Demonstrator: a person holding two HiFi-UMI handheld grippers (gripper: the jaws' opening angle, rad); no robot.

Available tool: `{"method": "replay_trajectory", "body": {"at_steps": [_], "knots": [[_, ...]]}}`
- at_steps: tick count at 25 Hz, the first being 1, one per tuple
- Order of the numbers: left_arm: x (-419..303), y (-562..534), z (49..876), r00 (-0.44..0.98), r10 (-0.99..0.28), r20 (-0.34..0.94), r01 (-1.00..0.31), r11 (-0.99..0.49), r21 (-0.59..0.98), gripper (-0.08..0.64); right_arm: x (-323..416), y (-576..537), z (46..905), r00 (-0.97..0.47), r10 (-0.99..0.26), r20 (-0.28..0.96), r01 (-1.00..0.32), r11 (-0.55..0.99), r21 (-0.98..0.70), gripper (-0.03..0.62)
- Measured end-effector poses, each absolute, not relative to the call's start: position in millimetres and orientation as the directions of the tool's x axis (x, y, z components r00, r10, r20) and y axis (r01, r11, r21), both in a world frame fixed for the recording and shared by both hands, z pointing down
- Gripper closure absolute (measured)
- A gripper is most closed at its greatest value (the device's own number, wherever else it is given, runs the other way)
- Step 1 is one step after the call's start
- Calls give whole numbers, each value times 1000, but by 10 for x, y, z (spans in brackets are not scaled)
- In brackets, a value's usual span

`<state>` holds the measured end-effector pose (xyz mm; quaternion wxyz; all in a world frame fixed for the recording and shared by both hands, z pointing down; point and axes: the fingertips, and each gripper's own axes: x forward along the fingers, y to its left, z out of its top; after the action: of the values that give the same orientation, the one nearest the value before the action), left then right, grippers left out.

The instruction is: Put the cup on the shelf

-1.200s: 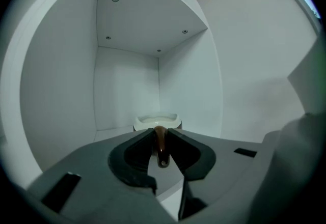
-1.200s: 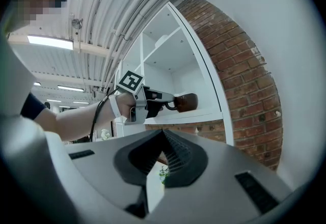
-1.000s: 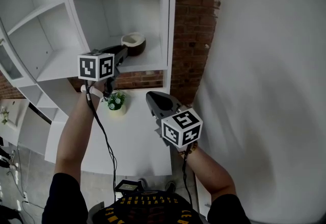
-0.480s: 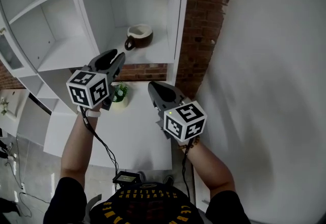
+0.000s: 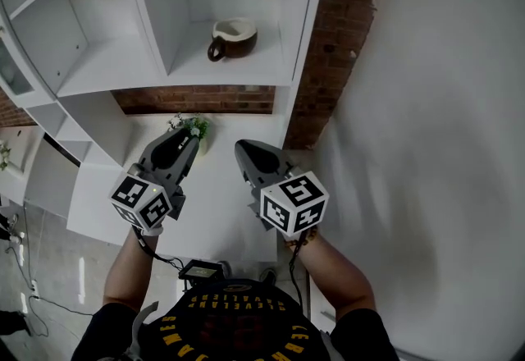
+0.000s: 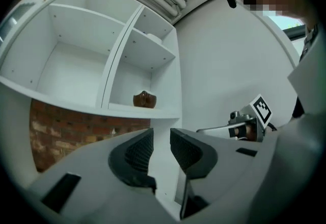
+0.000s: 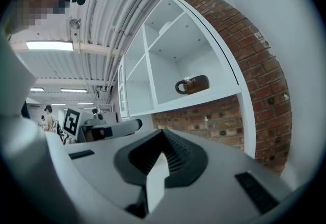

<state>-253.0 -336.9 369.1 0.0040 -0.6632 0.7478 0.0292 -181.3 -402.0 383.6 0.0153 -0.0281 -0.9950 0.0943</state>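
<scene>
Moved: left gripper point(image 5: 187, 140) has pulled back and down from the cup point(image 5: 234, 37) and is now well below it; right gripper point(image 5: 243, 151) is in much the same spot; cup unchanged on its board.
Left jaws: a narrow gap between the ribbed pads, nothing in it (left gripper view point(image 6: 161, 144)).
Right jaws: pressed together at the tips, holding nothing (right gripper view point(image 7: 163, 139)).
Grippers vs cup: both below the cup and well apart from it, side by side with noses pointing up toward it; left one is lower left of the cup, right one almost straight under it.
Cup: brown outside, pale inside, standing on a board of the white shelf unit point(image 5: 246, 72), handle to its left in head view; also seen in left gripper view point(image 6: 144, 99) and right gripper view point(image 7: 192, 85).
Between grippers and cup: front edge of the cup's board, then a strip of brick wall point(image 5: 197, 98) under it.
Beside cup: white upright divider point(image 5: 152, 15) to its left, the unit's side panel to its right, with more brick beyond that panel.
Below cup: small potted plant point(image 5: 190, 125) just above the left gripper's nose, on a white tabletop point(image 5: 213, 195).
Right of cup: plain white wall point(image 5: 443, 105).
Counts: one cup, two grippers, two marker cubes point(image 5: 141, 202) point(image 5: 294, 205), one plant.
</scene>
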Motion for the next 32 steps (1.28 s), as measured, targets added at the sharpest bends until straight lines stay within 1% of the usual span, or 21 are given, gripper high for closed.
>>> {"method": "replay_trajectory", "body": {"at_steps": [5,8,11,14,17,20,27,32], "knots": [[-2552,-3228,4141,-143,-990,12,-982,143,127,457,-1829,-3992,3924,-998,48,42,38,977,-208,586],[-2566,-3240,4113,-148,-989,-6,-979,146,140,457,-1849,-3985,3972,-998,42,49,31,977,-211,586],[-2583,-3273,3892,-160,-985,-63,-979,150,138,457,-1861,-3978,4031,-998,36,60,22,975,-220,586],[-2551,-3377,3611,-130,-986,-105,-986,118,117,457,-1888,-3998,4002,-998,30,60,17,977,-212,586],[-2469,-3499,3376,-89,-988,-127,-993,79,84,457,-1917,-4025,3920,-998,24,52,13,981,-195,586],[-2412,-3586,3175,-61,-987,-148,-994,47,94,457,-1931,-4044,3816,-999,20,39,12,982,-186,586],[-2474,-3750,2528,-28,-976,-217,-994,3,112,459,-1929,-4063,3669,-1000,16,18,13,985,-170,586],[-2557,-3841,2071,-23,-967,-254,-997,2,83,459,-1964,-4043,3640,-1000,22,19,19,986,-167,586]]}}
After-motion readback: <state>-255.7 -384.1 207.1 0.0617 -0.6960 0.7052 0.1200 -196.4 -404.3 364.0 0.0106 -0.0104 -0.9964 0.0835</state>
